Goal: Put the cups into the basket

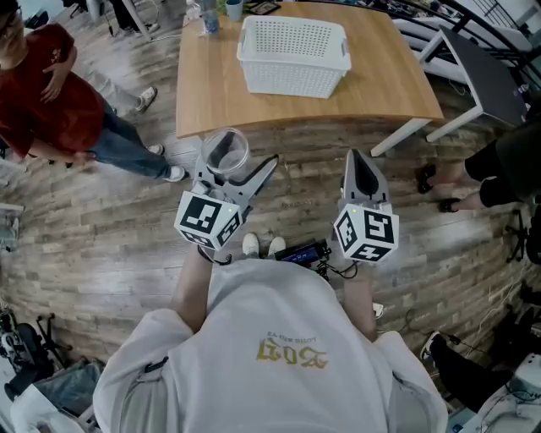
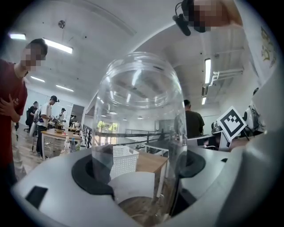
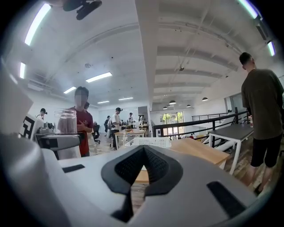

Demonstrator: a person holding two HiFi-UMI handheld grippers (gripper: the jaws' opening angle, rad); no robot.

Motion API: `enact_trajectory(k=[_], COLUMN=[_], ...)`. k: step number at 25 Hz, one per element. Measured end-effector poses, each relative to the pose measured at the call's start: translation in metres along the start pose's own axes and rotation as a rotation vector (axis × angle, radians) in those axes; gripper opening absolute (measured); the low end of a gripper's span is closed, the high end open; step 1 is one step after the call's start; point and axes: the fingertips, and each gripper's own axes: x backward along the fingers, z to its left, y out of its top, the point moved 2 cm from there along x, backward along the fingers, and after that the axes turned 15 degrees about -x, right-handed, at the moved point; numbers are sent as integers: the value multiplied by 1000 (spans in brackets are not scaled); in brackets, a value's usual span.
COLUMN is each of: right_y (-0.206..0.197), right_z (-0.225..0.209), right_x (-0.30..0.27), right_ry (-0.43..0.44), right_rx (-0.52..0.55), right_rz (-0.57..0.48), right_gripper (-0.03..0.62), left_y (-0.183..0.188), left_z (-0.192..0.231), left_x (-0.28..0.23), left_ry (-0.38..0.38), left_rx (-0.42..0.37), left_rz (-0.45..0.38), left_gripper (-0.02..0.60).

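A clear plastic cup (image 1: 226, 152) stands upright between the jaws of my left gripper (image 1: 237, 166), which is shut on it and holds it above the floor, short of the table. In the left gripper view the cup (image 2: 140, 106) fills the middle, with both pads of my left gripper (image 2: 140, 177) against its sides. The white perforated basket (image 1: 293, 52) sits on the wooden table (image 1: 389, 84) ahead and looks empty. My right gripper (image 1: 357, 162) is beside the left one, shut with nothing in it; its pads (image 3: 162, 170) meet in the right gripper view.
A person in a red top (image 1: 51, 93) stands at the left of the table. A bottle and a cup (image 1: 211, 13) stand at the table's far left corner. A dark table (image 1: 486, 72) and another person's feet (image 1: 444, 182) are at the right.
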Motion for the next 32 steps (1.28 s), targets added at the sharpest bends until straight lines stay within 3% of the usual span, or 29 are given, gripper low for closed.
enact_trajectory(k=[17, 32], right_y=[-5, 9], right_z=[-18, -17], right_x=[1, -51], right_ry=[-18, -31], right_rx=[-56, -77], right_rz=[4, -11], right_gripper=[9, 9], left_y=[-4, -7], left_z=[-5, 32], left_x=[-14, -64], left_ry=[-12, -73], left_rx=[35, 42], left_rz=[11, -17], left_gripper=[396, 396])
